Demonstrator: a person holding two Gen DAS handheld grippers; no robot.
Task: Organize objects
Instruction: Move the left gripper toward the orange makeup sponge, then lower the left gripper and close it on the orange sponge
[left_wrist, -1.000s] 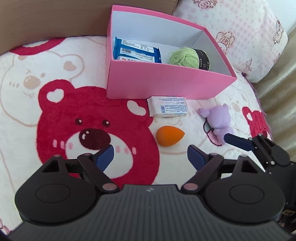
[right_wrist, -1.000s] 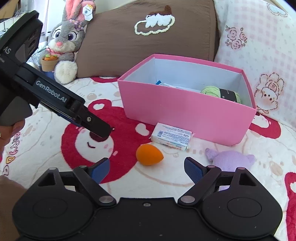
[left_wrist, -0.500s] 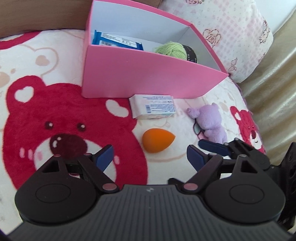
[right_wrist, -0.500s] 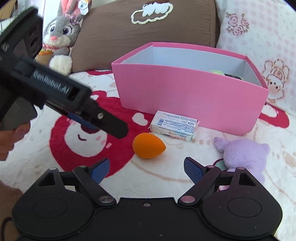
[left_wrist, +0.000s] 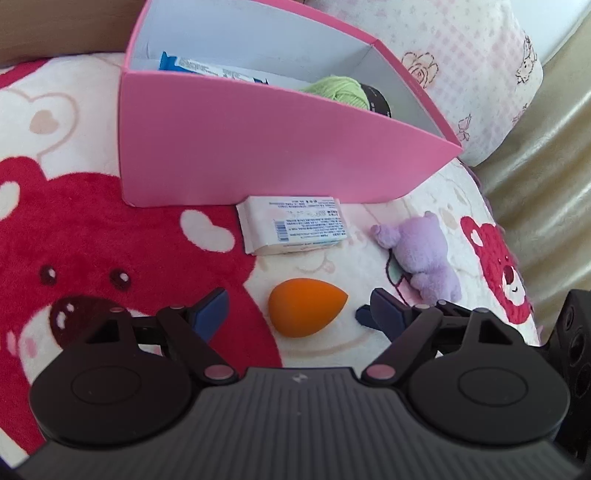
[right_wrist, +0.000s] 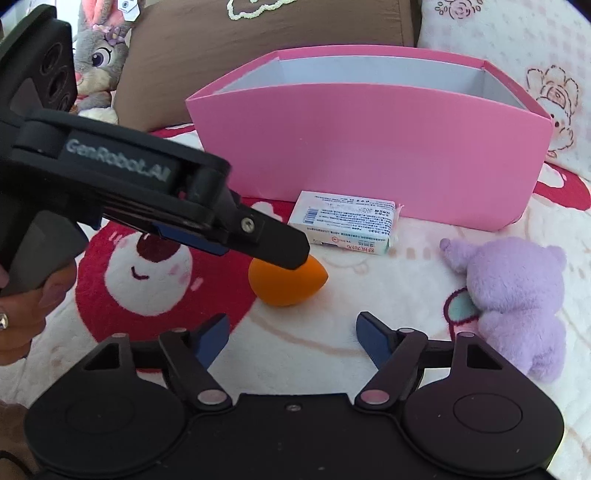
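Taking the pink box (left_wrist: 280, 147) as the landmark, the organizing looks partly done; inside it, toward its left end, lies a blue-and-white packet (left_wrist: 207, 68), and toward its right end a ball of green yarn (left_wrist: 338, 88) with a dark label band; both count as put away.

Three things are left outside, on the bear-print blanket (left_wrist: 92, 221) in front of the box; going left to right, the orange makeup sponge (left_wrist: 304, 312) lies well in front of the box's front wall; the white tissue packet (left_wrist: 293, 229) lies just against the foot of that wall; the purple plush bear (left_wrist: 421, 254) lies before the box's right corner.

The left hand-held gripper (left_wrist: 299, 312) sits in front of the box with its jaws spread and closing; the sponge is between them, and the pads do not seem to press it yet; in the right wrist view one black finger overlaps the sponge's top, though contact cannot be told. The right hand-held gripper (right_wrist: 291, 338) is also spread and closing, with only blanket between its jaws; the plush bear is just to its right and the sponge just ahead to the left.

By my judgement two of five things are stored; the sponge is the step in hand, and the tissue packet and plush bear are left.
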